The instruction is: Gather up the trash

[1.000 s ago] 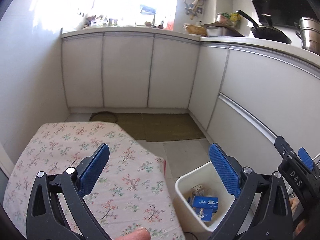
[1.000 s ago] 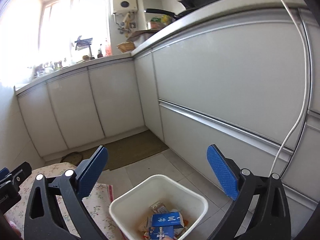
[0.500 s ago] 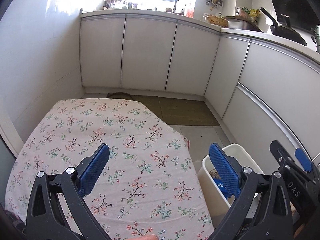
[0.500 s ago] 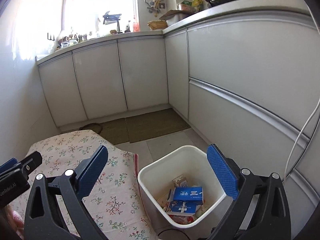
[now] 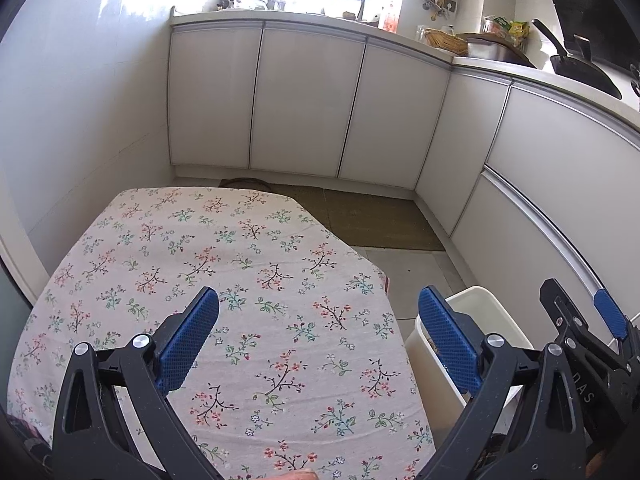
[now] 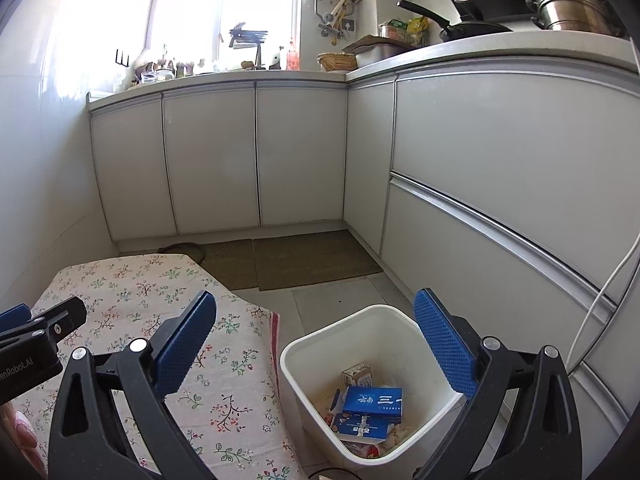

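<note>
Two blue-padded fingers of the left gripper (image 5: 318, 330) stood wide apart in the left wrist view, with nothing between them but the flowered tablecloth (image 5: 224, 264) on the table below. The white trash bin (image 5: 476, 332) stood on the tiled floor just beside the table's right edge; the right-hand pad of the gripper overlapped its near rim in the picture, so the bin lay to the right of the gap, not inside it. Its contents were mostly hidden from this side. The right gripper (image 5: 592, 332) showed at the right edge as a black frame with a blue pad tip. Brown floor mats (image 5: 372, 220) lay along the base of the white cabinets (image 5: 304, 104) beyond the table.

From the right wrist view, the right gripper (image 6: 316, 334) also had its fingers spread wide and empty. The trash bin (image 6: 372, 320) sat low between the two pads, nearer the right one, whose tip overlapped the bin's far right rim. Inside lay the collected trash: two blue boxes (image 6: 372, 402), one resting partly over the other, a small carton (image 6: 358, 376) behind them, and scraps too small to tell apart. The tablecloth (image 6: 132, 292) ran under the left finger, and part of the left gripper (image 6: 40, 336) reached in from the left edge. A white cable (image 6: 600, 304) hung down the cabinet front at right.
</note>
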